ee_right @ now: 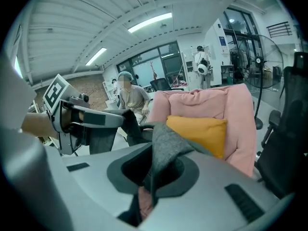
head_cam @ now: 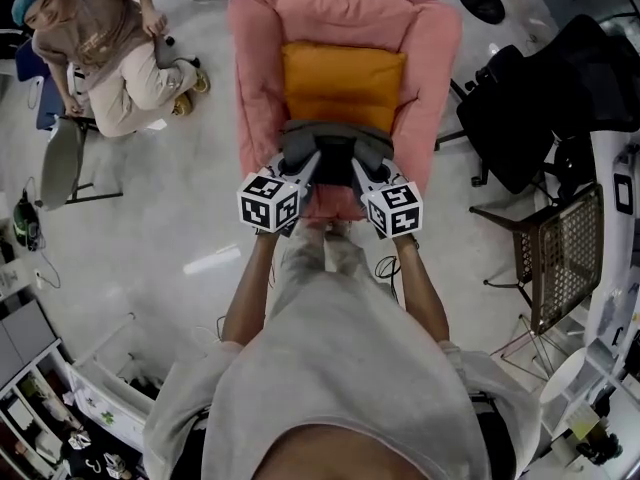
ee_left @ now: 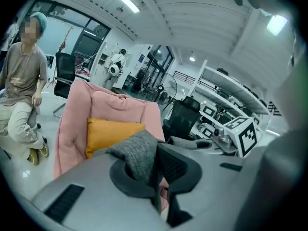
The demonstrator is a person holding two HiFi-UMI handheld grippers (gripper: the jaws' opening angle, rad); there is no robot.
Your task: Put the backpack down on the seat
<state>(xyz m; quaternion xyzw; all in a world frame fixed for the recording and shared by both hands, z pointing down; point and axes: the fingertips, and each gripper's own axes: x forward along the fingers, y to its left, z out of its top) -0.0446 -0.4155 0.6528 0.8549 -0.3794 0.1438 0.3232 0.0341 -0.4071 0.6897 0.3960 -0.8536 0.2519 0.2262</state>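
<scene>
A grey backpack [head_cam: 335,146] hangs between my two grippers over the front of a pink armchair [head_cam: 255,78], just in front of its orange cushion [head_cam: 342,83]. I cannot tell whether it touches the seat. The left gripper [head_cam: 305,165] is shut on grey backpack fabric [ee_left: 137,153], which bunches up between its jaws [ee_left: 156,170]. The right gripper [head_cam: 362,168] is likewise shut on a fold of the fabric [ee_right: 166,148], pinched at the gripper's [ee_right: 150,177] jaw line. Past the left gripper's jaws lie the armchair [ee_left: 79,114] and cushion [ee_left: 108,134]; past the right gripper's, the armchair [ee_right: 238,114] and cushion [ee_right: 199,131].
A person [head_cam: 110,48] sits on a chair to the armchair's left. A black office chair [head_cam: 520,108] and a mesh chair [head_cam: 565,253] stand to the right. White shelving [head_cam: 60,408] fills the lower left corner. Bare floor [head_cam: 190,188] lies left of the armchair.
</scene>
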